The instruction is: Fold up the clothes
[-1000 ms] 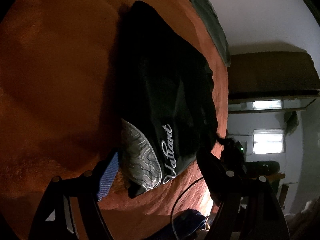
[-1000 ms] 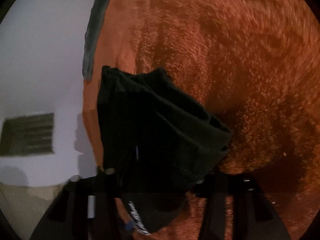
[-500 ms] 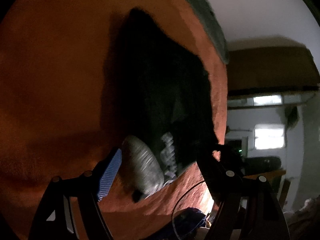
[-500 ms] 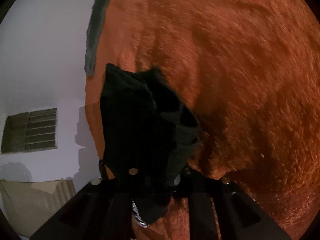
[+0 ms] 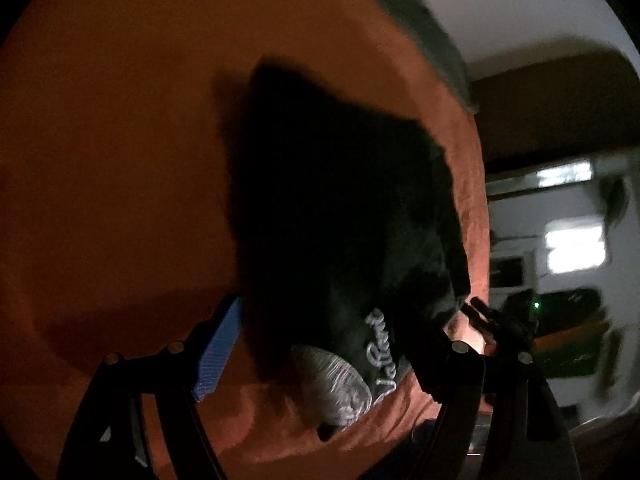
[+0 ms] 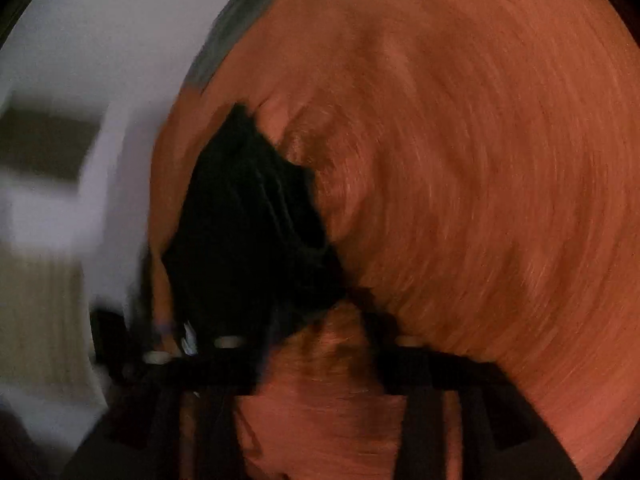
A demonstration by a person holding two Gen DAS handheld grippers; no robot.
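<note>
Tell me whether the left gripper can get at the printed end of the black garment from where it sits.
Probably yes. The left gripper is open, and the printed end of the black garment lies between its fingers on the orange blanket, nothing covering it. The view is dim and blurred, so contact can't be judged.

Open orange blanket (image 5: 120,168) across the whole left of the left wrist frame, free for a pass. Blocked at centre by the black garment (image 5: 340,220). In the right wrist frame, bare blanket (image 6: 480,180) all over the right; garment (image 6: 248,232) bunched at centre left.
</note>
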